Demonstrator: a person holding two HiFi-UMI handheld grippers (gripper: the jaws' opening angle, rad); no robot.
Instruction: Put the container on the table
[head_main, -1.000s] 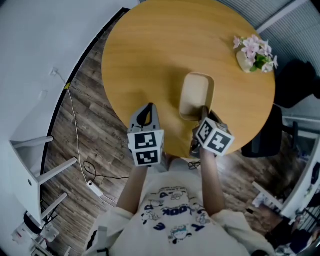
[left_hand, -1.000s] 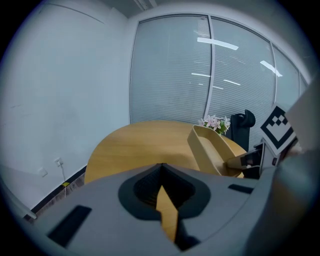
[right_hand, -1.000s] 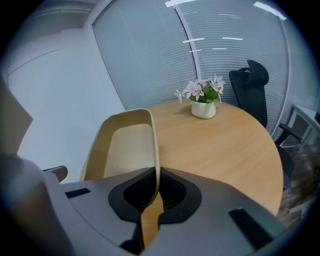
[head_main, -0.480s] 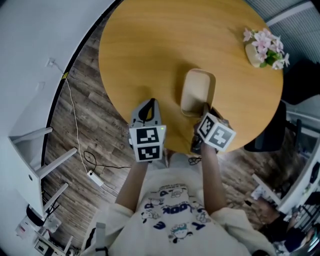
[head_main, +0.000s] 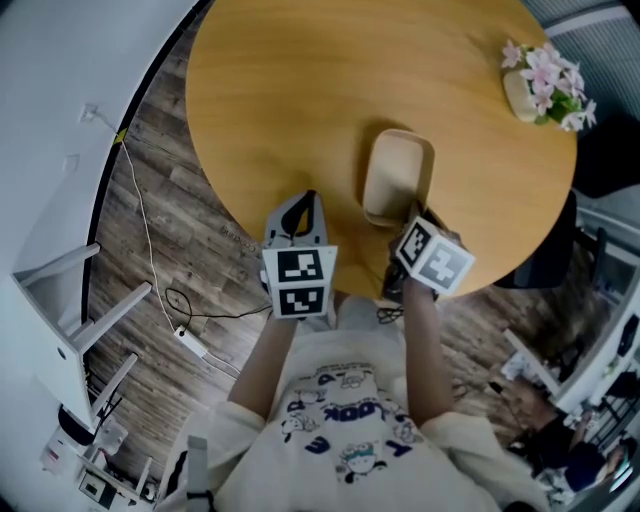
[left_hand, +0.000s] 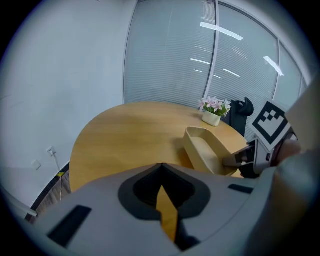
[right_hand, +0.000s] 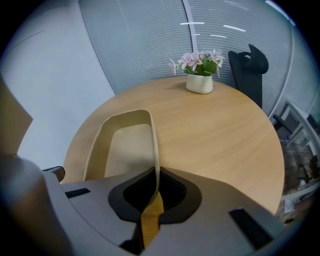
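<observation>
A beige oblong container (head_main: 397, 172) is over the near part of the round wooden table (head_main: 300, 90). My right gripper (head_main: 410, 216) is shut on the container's near rim; in the right gripper view the thin rim (right_hand: 156, 165) runs down between the jaws of that gripper (right_hand: 154, 186). The left gripper view shows the container (left_hand: 207, 152) low over the tabletop, and I cannot tell if it touches. My left gripper (head_main: 297, 214) is shut with nothing in it, at the table's near edge, left of the container. Its closed jaws (left_hand: 161, 169) point across the tabletop.
A small pot of pink flowers (head_main: 545, 82) stands at the table's far right. A black chair (head_main: 545, 262) is at the table's right side. White furniture legs (head_main: 70, 330) and a cable (head_main: 150, 240) lie on the wooden floor at the left.
The head view has shifted a little, so the table sits higher and more to the right. Both grippers and the container keep their places relative to each other.
</observation>
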